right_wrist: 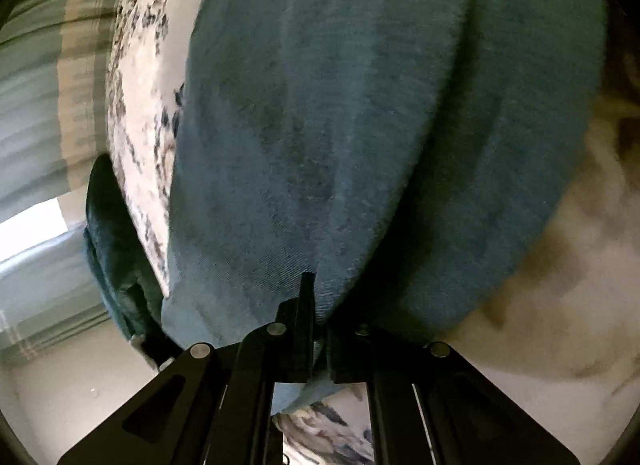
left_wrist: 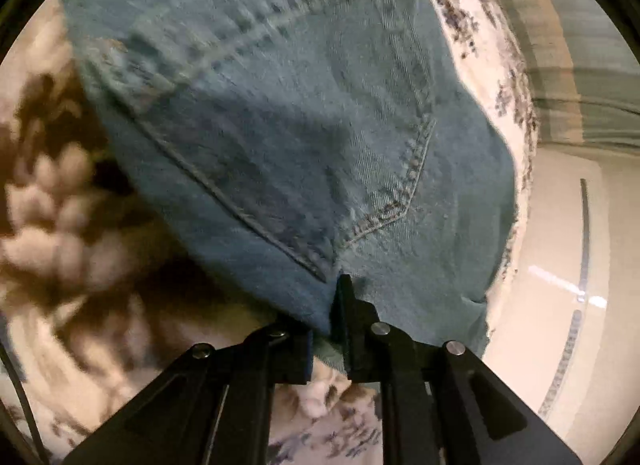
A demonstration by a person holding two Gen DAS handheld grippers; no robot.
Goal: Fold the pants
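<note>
The pants (left_wrist: 304, 137) are blue denim with a visible twill weave, lifted and draped above a bedspread (left_wrist: 72, 201) that is white with a dark floral print. In the left wrist view the seat side faces the camera: a back pocket (left_wrist: 288, 169) outlined in double rows of pale stitching comes to a point low on the cloth, and a seamed band crosses above it, blurred. No label, patch or writing can be read on the denim.

The left claw (left_wrist: 340, 305) is clamped on the lower edge of the cloth just below the pocket's point, the fabric pinched between its black fingers.

In the right wrist view the pants (right_wrist: 360, 125) show plain denim falling in long soft folds, without seams or stitching. The right claw (right_wrist: 316, 305) is closed on an edge of this cloth, which bunches at the fingers. A dark teal object (right_wrist: 112, 249), perhaps a cushion, sits beside the bedspread (right_wrist: 140, 105) at the left.
</note>
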